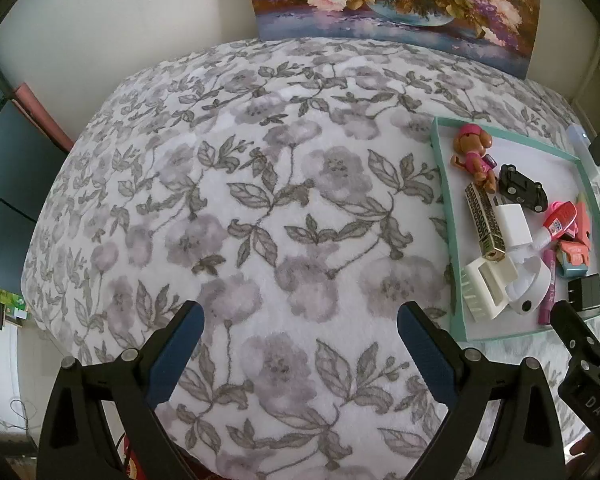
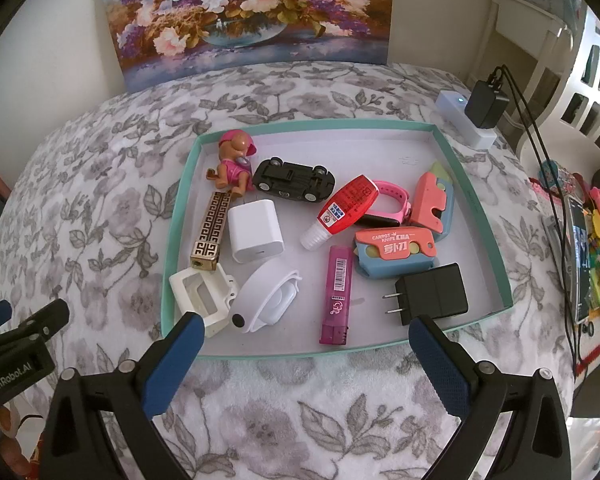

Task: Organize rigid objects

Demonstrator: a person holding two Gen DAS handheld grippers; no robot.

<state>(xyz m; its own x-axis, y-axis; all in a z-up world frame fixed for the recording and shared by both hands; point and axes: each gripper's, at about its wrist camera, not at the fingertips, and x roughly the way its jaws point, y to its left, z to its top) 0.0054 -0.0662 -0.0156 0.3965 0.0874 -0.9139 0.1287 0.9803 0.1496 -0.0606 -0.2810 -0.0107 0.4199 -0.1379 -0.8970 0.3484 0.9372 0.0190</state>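
Teal cardboard makes the shallow tray (image 2: 486,224) that lies on the grey-flowered blanket (image 1: 236,184), and all the small rigid things are inside it. My right tool (image 2: 306,340) is spread wide and holds nothing; its blue pads hang over the near rim of the tray. My left tool (image 1: 300,328) is also spread and empty, over the bare blanket to the left of the tray.

At the far left corner of the tray lies a toy dog in pink (image 2: 234,162), and just beside it a black toy car (image 2: 294,180) is turned upside down. A gold patterned lighter (image 2: 210,232) lies along the left wall, next to a white charger cube (image 2: 254,230). Near the front I see a white plastic frame (image 2: 202,294), a white round case (image 2: 270,296) and a magenta stick (image 2: 338,296). A red correction bottle (image 2: 342,210) rests against a pink watch (image 2: 392,204). Two coral and blue carrot knives (image 2: 396,250) and a black plug adapter (image 2: 434,294) are on the right side.

A flower painting (image 2: 252,12) leans on the wall behind.
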